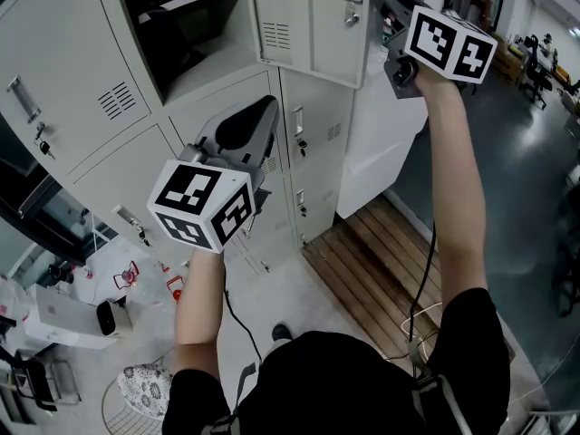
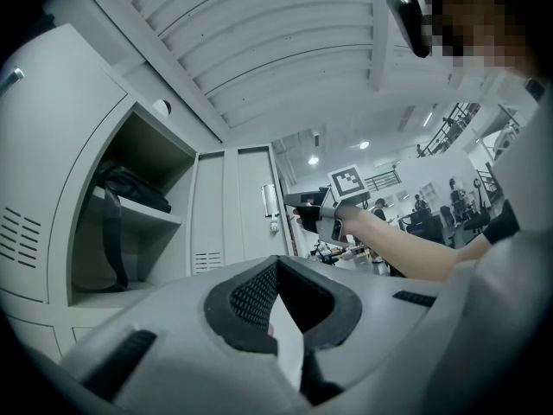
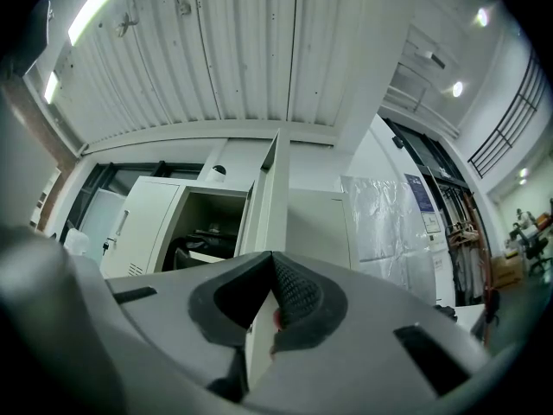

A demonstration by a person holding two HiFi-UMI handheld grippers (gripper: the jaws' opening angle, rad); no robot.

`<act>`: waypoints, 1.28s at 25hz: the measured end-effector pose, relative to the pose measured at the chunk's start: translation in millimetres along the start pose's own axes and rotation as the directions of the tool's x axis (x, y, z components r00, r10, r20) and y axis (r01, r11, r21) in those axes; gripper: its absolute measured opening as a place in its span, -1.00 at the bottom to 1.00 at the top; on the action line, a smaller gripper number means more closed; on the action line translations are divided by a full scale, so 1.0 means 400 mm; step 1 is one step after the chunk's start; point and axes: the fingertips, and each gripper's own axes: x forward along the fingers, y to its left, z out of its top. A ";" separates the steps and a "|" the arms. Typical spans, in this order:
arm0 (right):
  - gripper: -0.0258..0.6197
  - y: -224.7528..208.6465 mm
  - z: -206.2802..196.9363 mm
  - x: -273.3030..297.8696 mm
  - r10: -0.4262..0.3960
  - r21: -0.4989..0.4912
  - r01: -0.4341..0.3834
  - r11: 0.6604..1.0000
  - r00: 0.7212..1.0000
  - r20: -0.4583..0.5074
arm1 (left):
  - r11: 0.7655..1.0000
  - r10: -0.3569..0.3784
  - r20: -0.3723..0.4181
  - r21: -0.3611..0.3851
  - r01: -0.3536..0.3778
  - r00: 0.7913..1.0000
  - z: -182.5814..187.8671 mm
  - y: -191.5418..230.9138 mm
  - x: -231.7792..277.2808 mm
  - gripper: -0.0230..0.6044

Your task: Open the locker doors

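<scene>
A bank of grey lockers [image 1: 299, 116] fills the upper left of the head view. The upper left locker [image 1: 195, 21] stands open, with a black bag [image 2: 130, 188] on its shelf. High at the right, my right gripper [image 1: 388, 27] is shut on the free edge of a locker door [image 1: 337, 25]. In the right gripper view that door [image 3: 270, 188] runs edge-on down into the right gripper [image 3: 272, 262]. My left gripper [image 1: 245, 125] hangs lower, in front of the second row of doors and apart from them. The left gripper [image 2: 276, 266] has its jaw tips together, with nothing seen held.
A wooden pallet [image 1: 381, 252] lies on the floor at the foot of the lockers, with a white wrapped unit [image 1: 390, 143] beside them. At lower left are white boxes [image 1: 63, 320], red-and-white bags [image 1: 127, 275] and a wire basket [image 1: 136, 397]. A cable [image 1: 237, 324] hangs from my left arm.
</scene>
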 end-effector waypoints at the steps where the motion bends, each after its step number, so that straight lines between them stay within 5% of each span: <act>1: -0.90 -0.005 -0.002 0.002 -0.005 0.000 0.005 1.000 1.000 -0.002 | 1.000 0.000 -0.001 0.000 0.000 1.000 -0.001 -0.001 0.001 -0.88; 13: -0.90 -0.058 -0.030 0.024 -0.039 0.006 0.039 0.999 0.999 -0.029 | 1.000 -0.004 -0.015 0.004 0.004 1.000 -0.013 -0.014 0.020 -0.88; 32: -0.90 0.004 -0.022 -0.094 0.036 -0.016 -0.036 0.999 0.999 -0.007 | 1.000 -0.007 0.001 -0.012 0.007 1.000 -0.005 -0.080 0.031 -0.88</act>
